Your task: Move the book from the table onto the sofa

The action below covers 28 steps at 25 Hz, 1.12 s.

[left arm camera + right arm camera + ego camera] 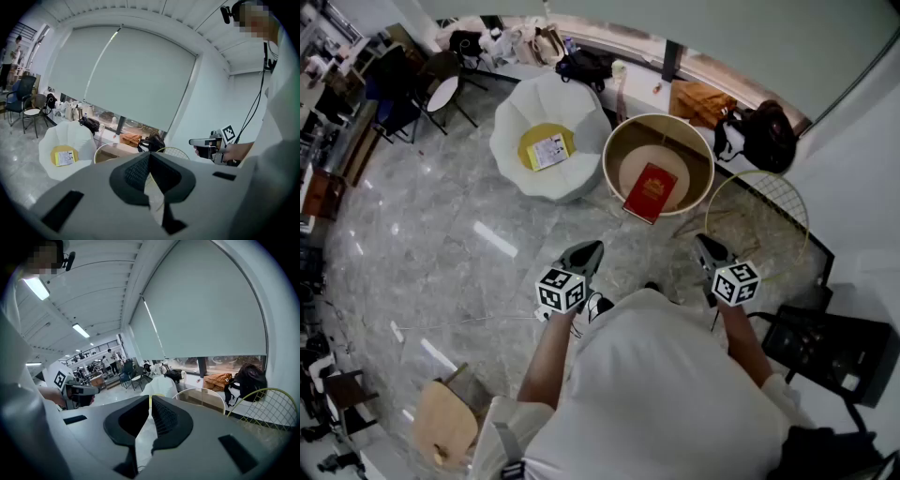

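Note:
A red book (pixel 651 192) lies on the round wood-rimmed table (pixel 618 145), its near end over the front rim. Left of the table stands the white petal-shaped sofa (pixel 514 122), which carries a yellow cushion (pixel 532 138) with a white leaflet on it. My left gripper (pixel 587 252) hangs shut and empty above the floor, short of the table. My right gripper (pixel 706 247) is also shut and empty, to the right of the book. The left gripper view shows its jaws (pixel 150 161) together, the sofa (pixel 70 136) ahead. In the right gripper view the jaws (pixel 150 409) are together, and the book is hidden.
A round wire-frame stand (pixel 757 211) sits right of the table. A black backpack (pixel 769 136) and a tan bag (pixel 701 101) lie by the window ledge. A wooden stool (pixel 445 424) is behind me at left, a black case (pixel 839 352) at right.

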### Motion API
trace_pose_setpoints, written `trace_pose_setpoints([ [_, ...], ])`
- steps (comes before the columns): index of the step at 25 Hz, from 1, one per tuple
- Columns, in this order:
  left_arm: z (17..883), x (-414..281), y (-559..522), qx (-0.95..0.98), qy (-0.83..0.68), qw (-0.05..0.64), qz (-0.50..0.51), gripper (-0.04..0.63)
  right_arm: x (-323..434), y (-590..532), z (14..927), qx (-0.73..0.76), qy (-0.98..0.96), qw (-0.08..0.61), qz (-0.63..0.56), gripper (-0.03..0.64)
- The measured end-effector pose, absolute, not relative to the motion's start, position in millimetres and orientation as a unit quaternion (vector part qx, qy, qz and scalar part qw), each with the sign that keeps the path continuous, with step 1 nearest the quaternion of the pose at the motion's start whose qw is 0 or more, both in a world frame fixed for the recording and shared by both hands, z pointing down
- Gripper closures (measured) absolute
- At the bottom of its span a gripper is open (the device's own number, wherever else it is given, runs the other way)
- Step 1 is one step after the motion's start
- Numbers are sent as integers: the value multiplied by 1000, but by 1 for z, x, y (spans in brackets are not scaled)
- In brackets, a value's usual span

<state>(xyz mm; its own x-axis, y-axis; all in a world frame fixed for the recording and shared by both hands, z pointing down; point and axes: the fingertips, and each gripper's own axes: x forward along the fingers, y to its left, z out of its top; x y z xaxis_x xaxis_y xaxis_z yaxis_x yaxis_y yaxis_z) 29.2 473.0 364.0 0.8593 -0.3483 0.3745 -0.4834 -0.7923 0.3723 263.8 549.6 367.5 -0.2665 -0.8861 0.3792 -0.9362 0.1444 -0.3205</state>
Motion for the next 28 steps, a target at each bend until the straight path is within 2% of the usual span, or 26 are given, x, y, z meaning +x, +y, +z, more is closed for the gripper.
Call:
trace_pose_setpoints([
  [28, 379, 55, 486, 913, -287, 250, 147, 594, 317, 554, 392, 565, -769, 51, 296, 569],
])
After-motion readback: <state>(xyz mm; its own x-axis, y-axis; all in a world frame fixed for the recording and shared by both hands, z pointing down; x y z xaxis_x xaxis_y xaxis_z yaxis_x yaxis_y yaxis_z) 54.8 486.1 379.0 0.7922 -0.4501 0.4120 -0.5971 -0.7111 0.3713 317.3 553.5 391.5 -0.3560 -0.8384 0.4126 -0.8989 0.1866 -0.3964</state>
